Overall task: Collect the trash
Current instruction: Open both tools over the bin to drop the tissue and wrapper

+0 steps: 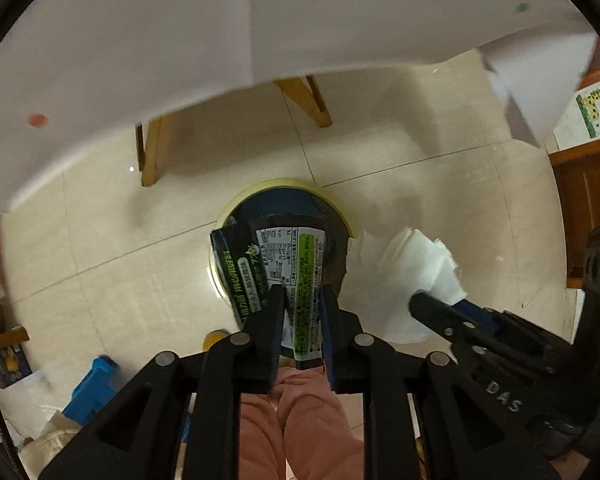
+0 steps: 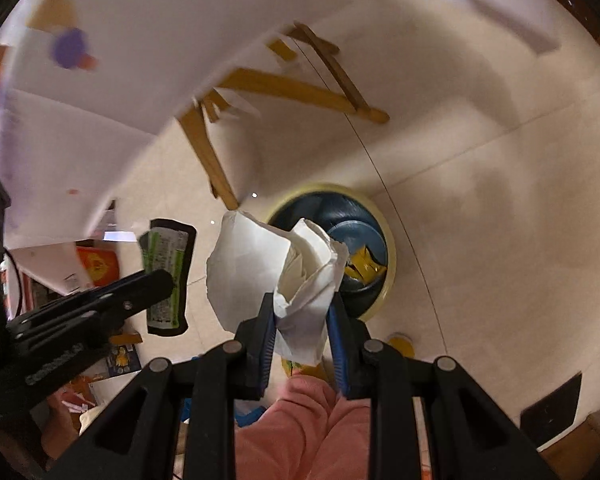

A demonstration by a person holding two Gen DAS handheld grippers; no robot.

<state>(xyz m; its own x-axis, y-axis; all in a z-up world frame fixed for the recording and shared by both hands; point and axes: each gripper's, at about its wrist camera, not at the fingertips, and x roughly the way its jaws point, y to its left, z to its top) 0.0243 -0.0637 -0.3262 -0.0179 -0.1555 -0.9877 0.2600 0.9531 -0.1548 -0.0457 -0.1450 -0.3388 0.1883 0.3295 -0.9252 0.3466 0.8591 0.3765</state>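
Observation:
My left gripper (image 1: 300,292) points straight down, shut on a black and green snack wrapper (image 1: 308,264) that hangs over a round yellow-rimmed bin (image 1: 236,204) with a dark blue liner on the tiled floor. My right gripper (image 2: 302,300) is shut on a crumpled white tissue (image 2: 252,264) just above the same bin (image 2: 390,264), where a yellow wrapper (image 2: 364,266) lies inside. In the right wrist view the left gripper (image 2: 160,280) with its wrapper (image 2: 168,248) is beside the bin, to the left. In the left wrist view the tissue (image 1: 412,272) shows to the right.
A white tabletop (image 1: 140,40) on wooden legs (image 1: 150,152) stands just behind the bin. The person's pink trousers (image 1: 300,420) are below the grippers. A blue object (image 1: 96,388) and clutter lie at the lower left; a wooden cabinet (image 1: 588,184) is on the right.

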